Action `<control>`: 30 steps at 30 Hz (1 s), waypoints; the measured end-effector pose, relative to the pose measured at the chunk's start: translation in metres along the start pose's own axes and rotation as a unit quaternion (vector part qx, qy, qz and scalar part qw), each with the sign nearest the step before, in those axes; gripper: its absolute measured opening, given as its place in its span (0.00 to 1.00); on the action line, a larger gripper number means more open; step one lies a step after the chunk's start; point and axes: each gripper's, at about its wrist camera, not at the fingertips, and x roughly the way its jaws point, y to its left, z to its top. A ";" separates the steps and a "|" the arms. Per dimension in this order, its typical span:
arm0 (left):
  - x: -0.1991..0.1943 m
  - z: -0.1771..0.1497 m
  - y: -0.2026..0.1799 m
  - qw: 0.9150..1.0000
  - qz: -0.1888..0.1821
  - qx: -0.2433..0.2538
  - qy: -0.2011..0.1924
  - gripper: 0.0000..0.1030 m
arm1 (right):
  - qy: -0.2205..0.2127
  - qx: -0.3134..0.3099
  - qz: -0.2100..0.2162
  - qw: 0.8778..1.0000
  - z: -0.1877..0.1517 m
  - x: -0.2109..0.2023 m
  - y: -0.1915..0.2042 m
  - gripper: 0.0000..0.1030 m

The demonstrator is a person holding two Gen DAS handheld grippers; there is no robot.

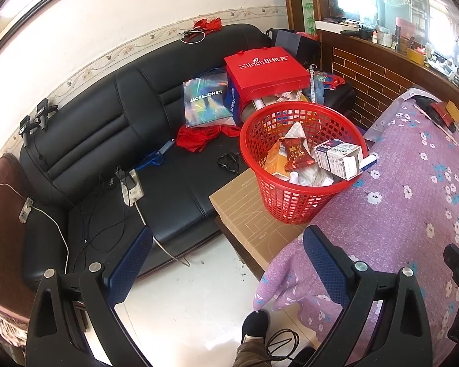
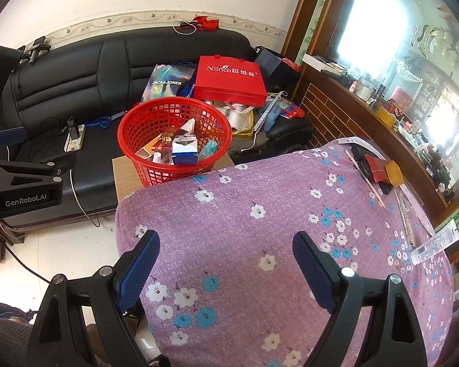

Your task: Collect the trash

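Left gripper [image 1: 228,263]: jaws wide apart, nothing between the blue textured pads, hanging over the white floor at the edge of the table. Right gripper [image 2: 226,263]: also spread wide and empty, over the purple floral tablecloth [image 2: 260,214].

Round red plastic mesh basket [image 1: 303,165] sits ahead of both grippers, well apart from them, on a flat tan cardboard box [image 1: 241,211] just beside the table's far left corner. In it: a crumpled red snack wrapper [image 1: 296,153] with unreadable print, a white-and-blue printed carton [image 1: 339,159], a small white bottle, other scraps too jumbled to tell.

On the tablecloth, far right, well apart from the right gripper: a red-and-yellow wrapper [image 2: 382,168], thin wooden sticks [image 2: 367,180], and a flat white printed tube [image 2: 434,241] at the table's edge; its text is too small to read.

Black leather sofa [image 1: 107,116] behind the basket carries a red paper shopping bag [image 1: 266,73] reading "Nilrich" plus Chinese characters, a glossy multicolour bag [image 1: 205,101] reading "JACK&JONES", and a white power strip [image 1: 131,186] with cables. In the right wrist view the left gripper's black body reads "GenRobot.AI".
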 end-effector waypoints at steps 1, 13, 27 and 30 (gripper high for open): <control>0.000 0.000 0.000 1.000 0.001 0.000 0.000 0.95 | 0.000 0.000 0.000 1.000 0.000 0.000 0.000 0.89; -0.002 0.003 -0.015 1.000 -0.006 0.016 -0.001 0.95 | 0.005 0.010 -0.004 1.000 -0.006 -0.001 -0.013 0.89; -0.001 -0.001 -0.070 0.996 -0.043 0.082 0.001 0.95 | 0.039 0.073 -0.027 0.996 -0.039 0.001 -0.048 0.89; -0.003 -0.005 -0.098 0.991 -0.064 0.116 -0.002 0.95 | 0.056 0.117 -0.048 0.990 -0.061 -0.002 -0.072 0.89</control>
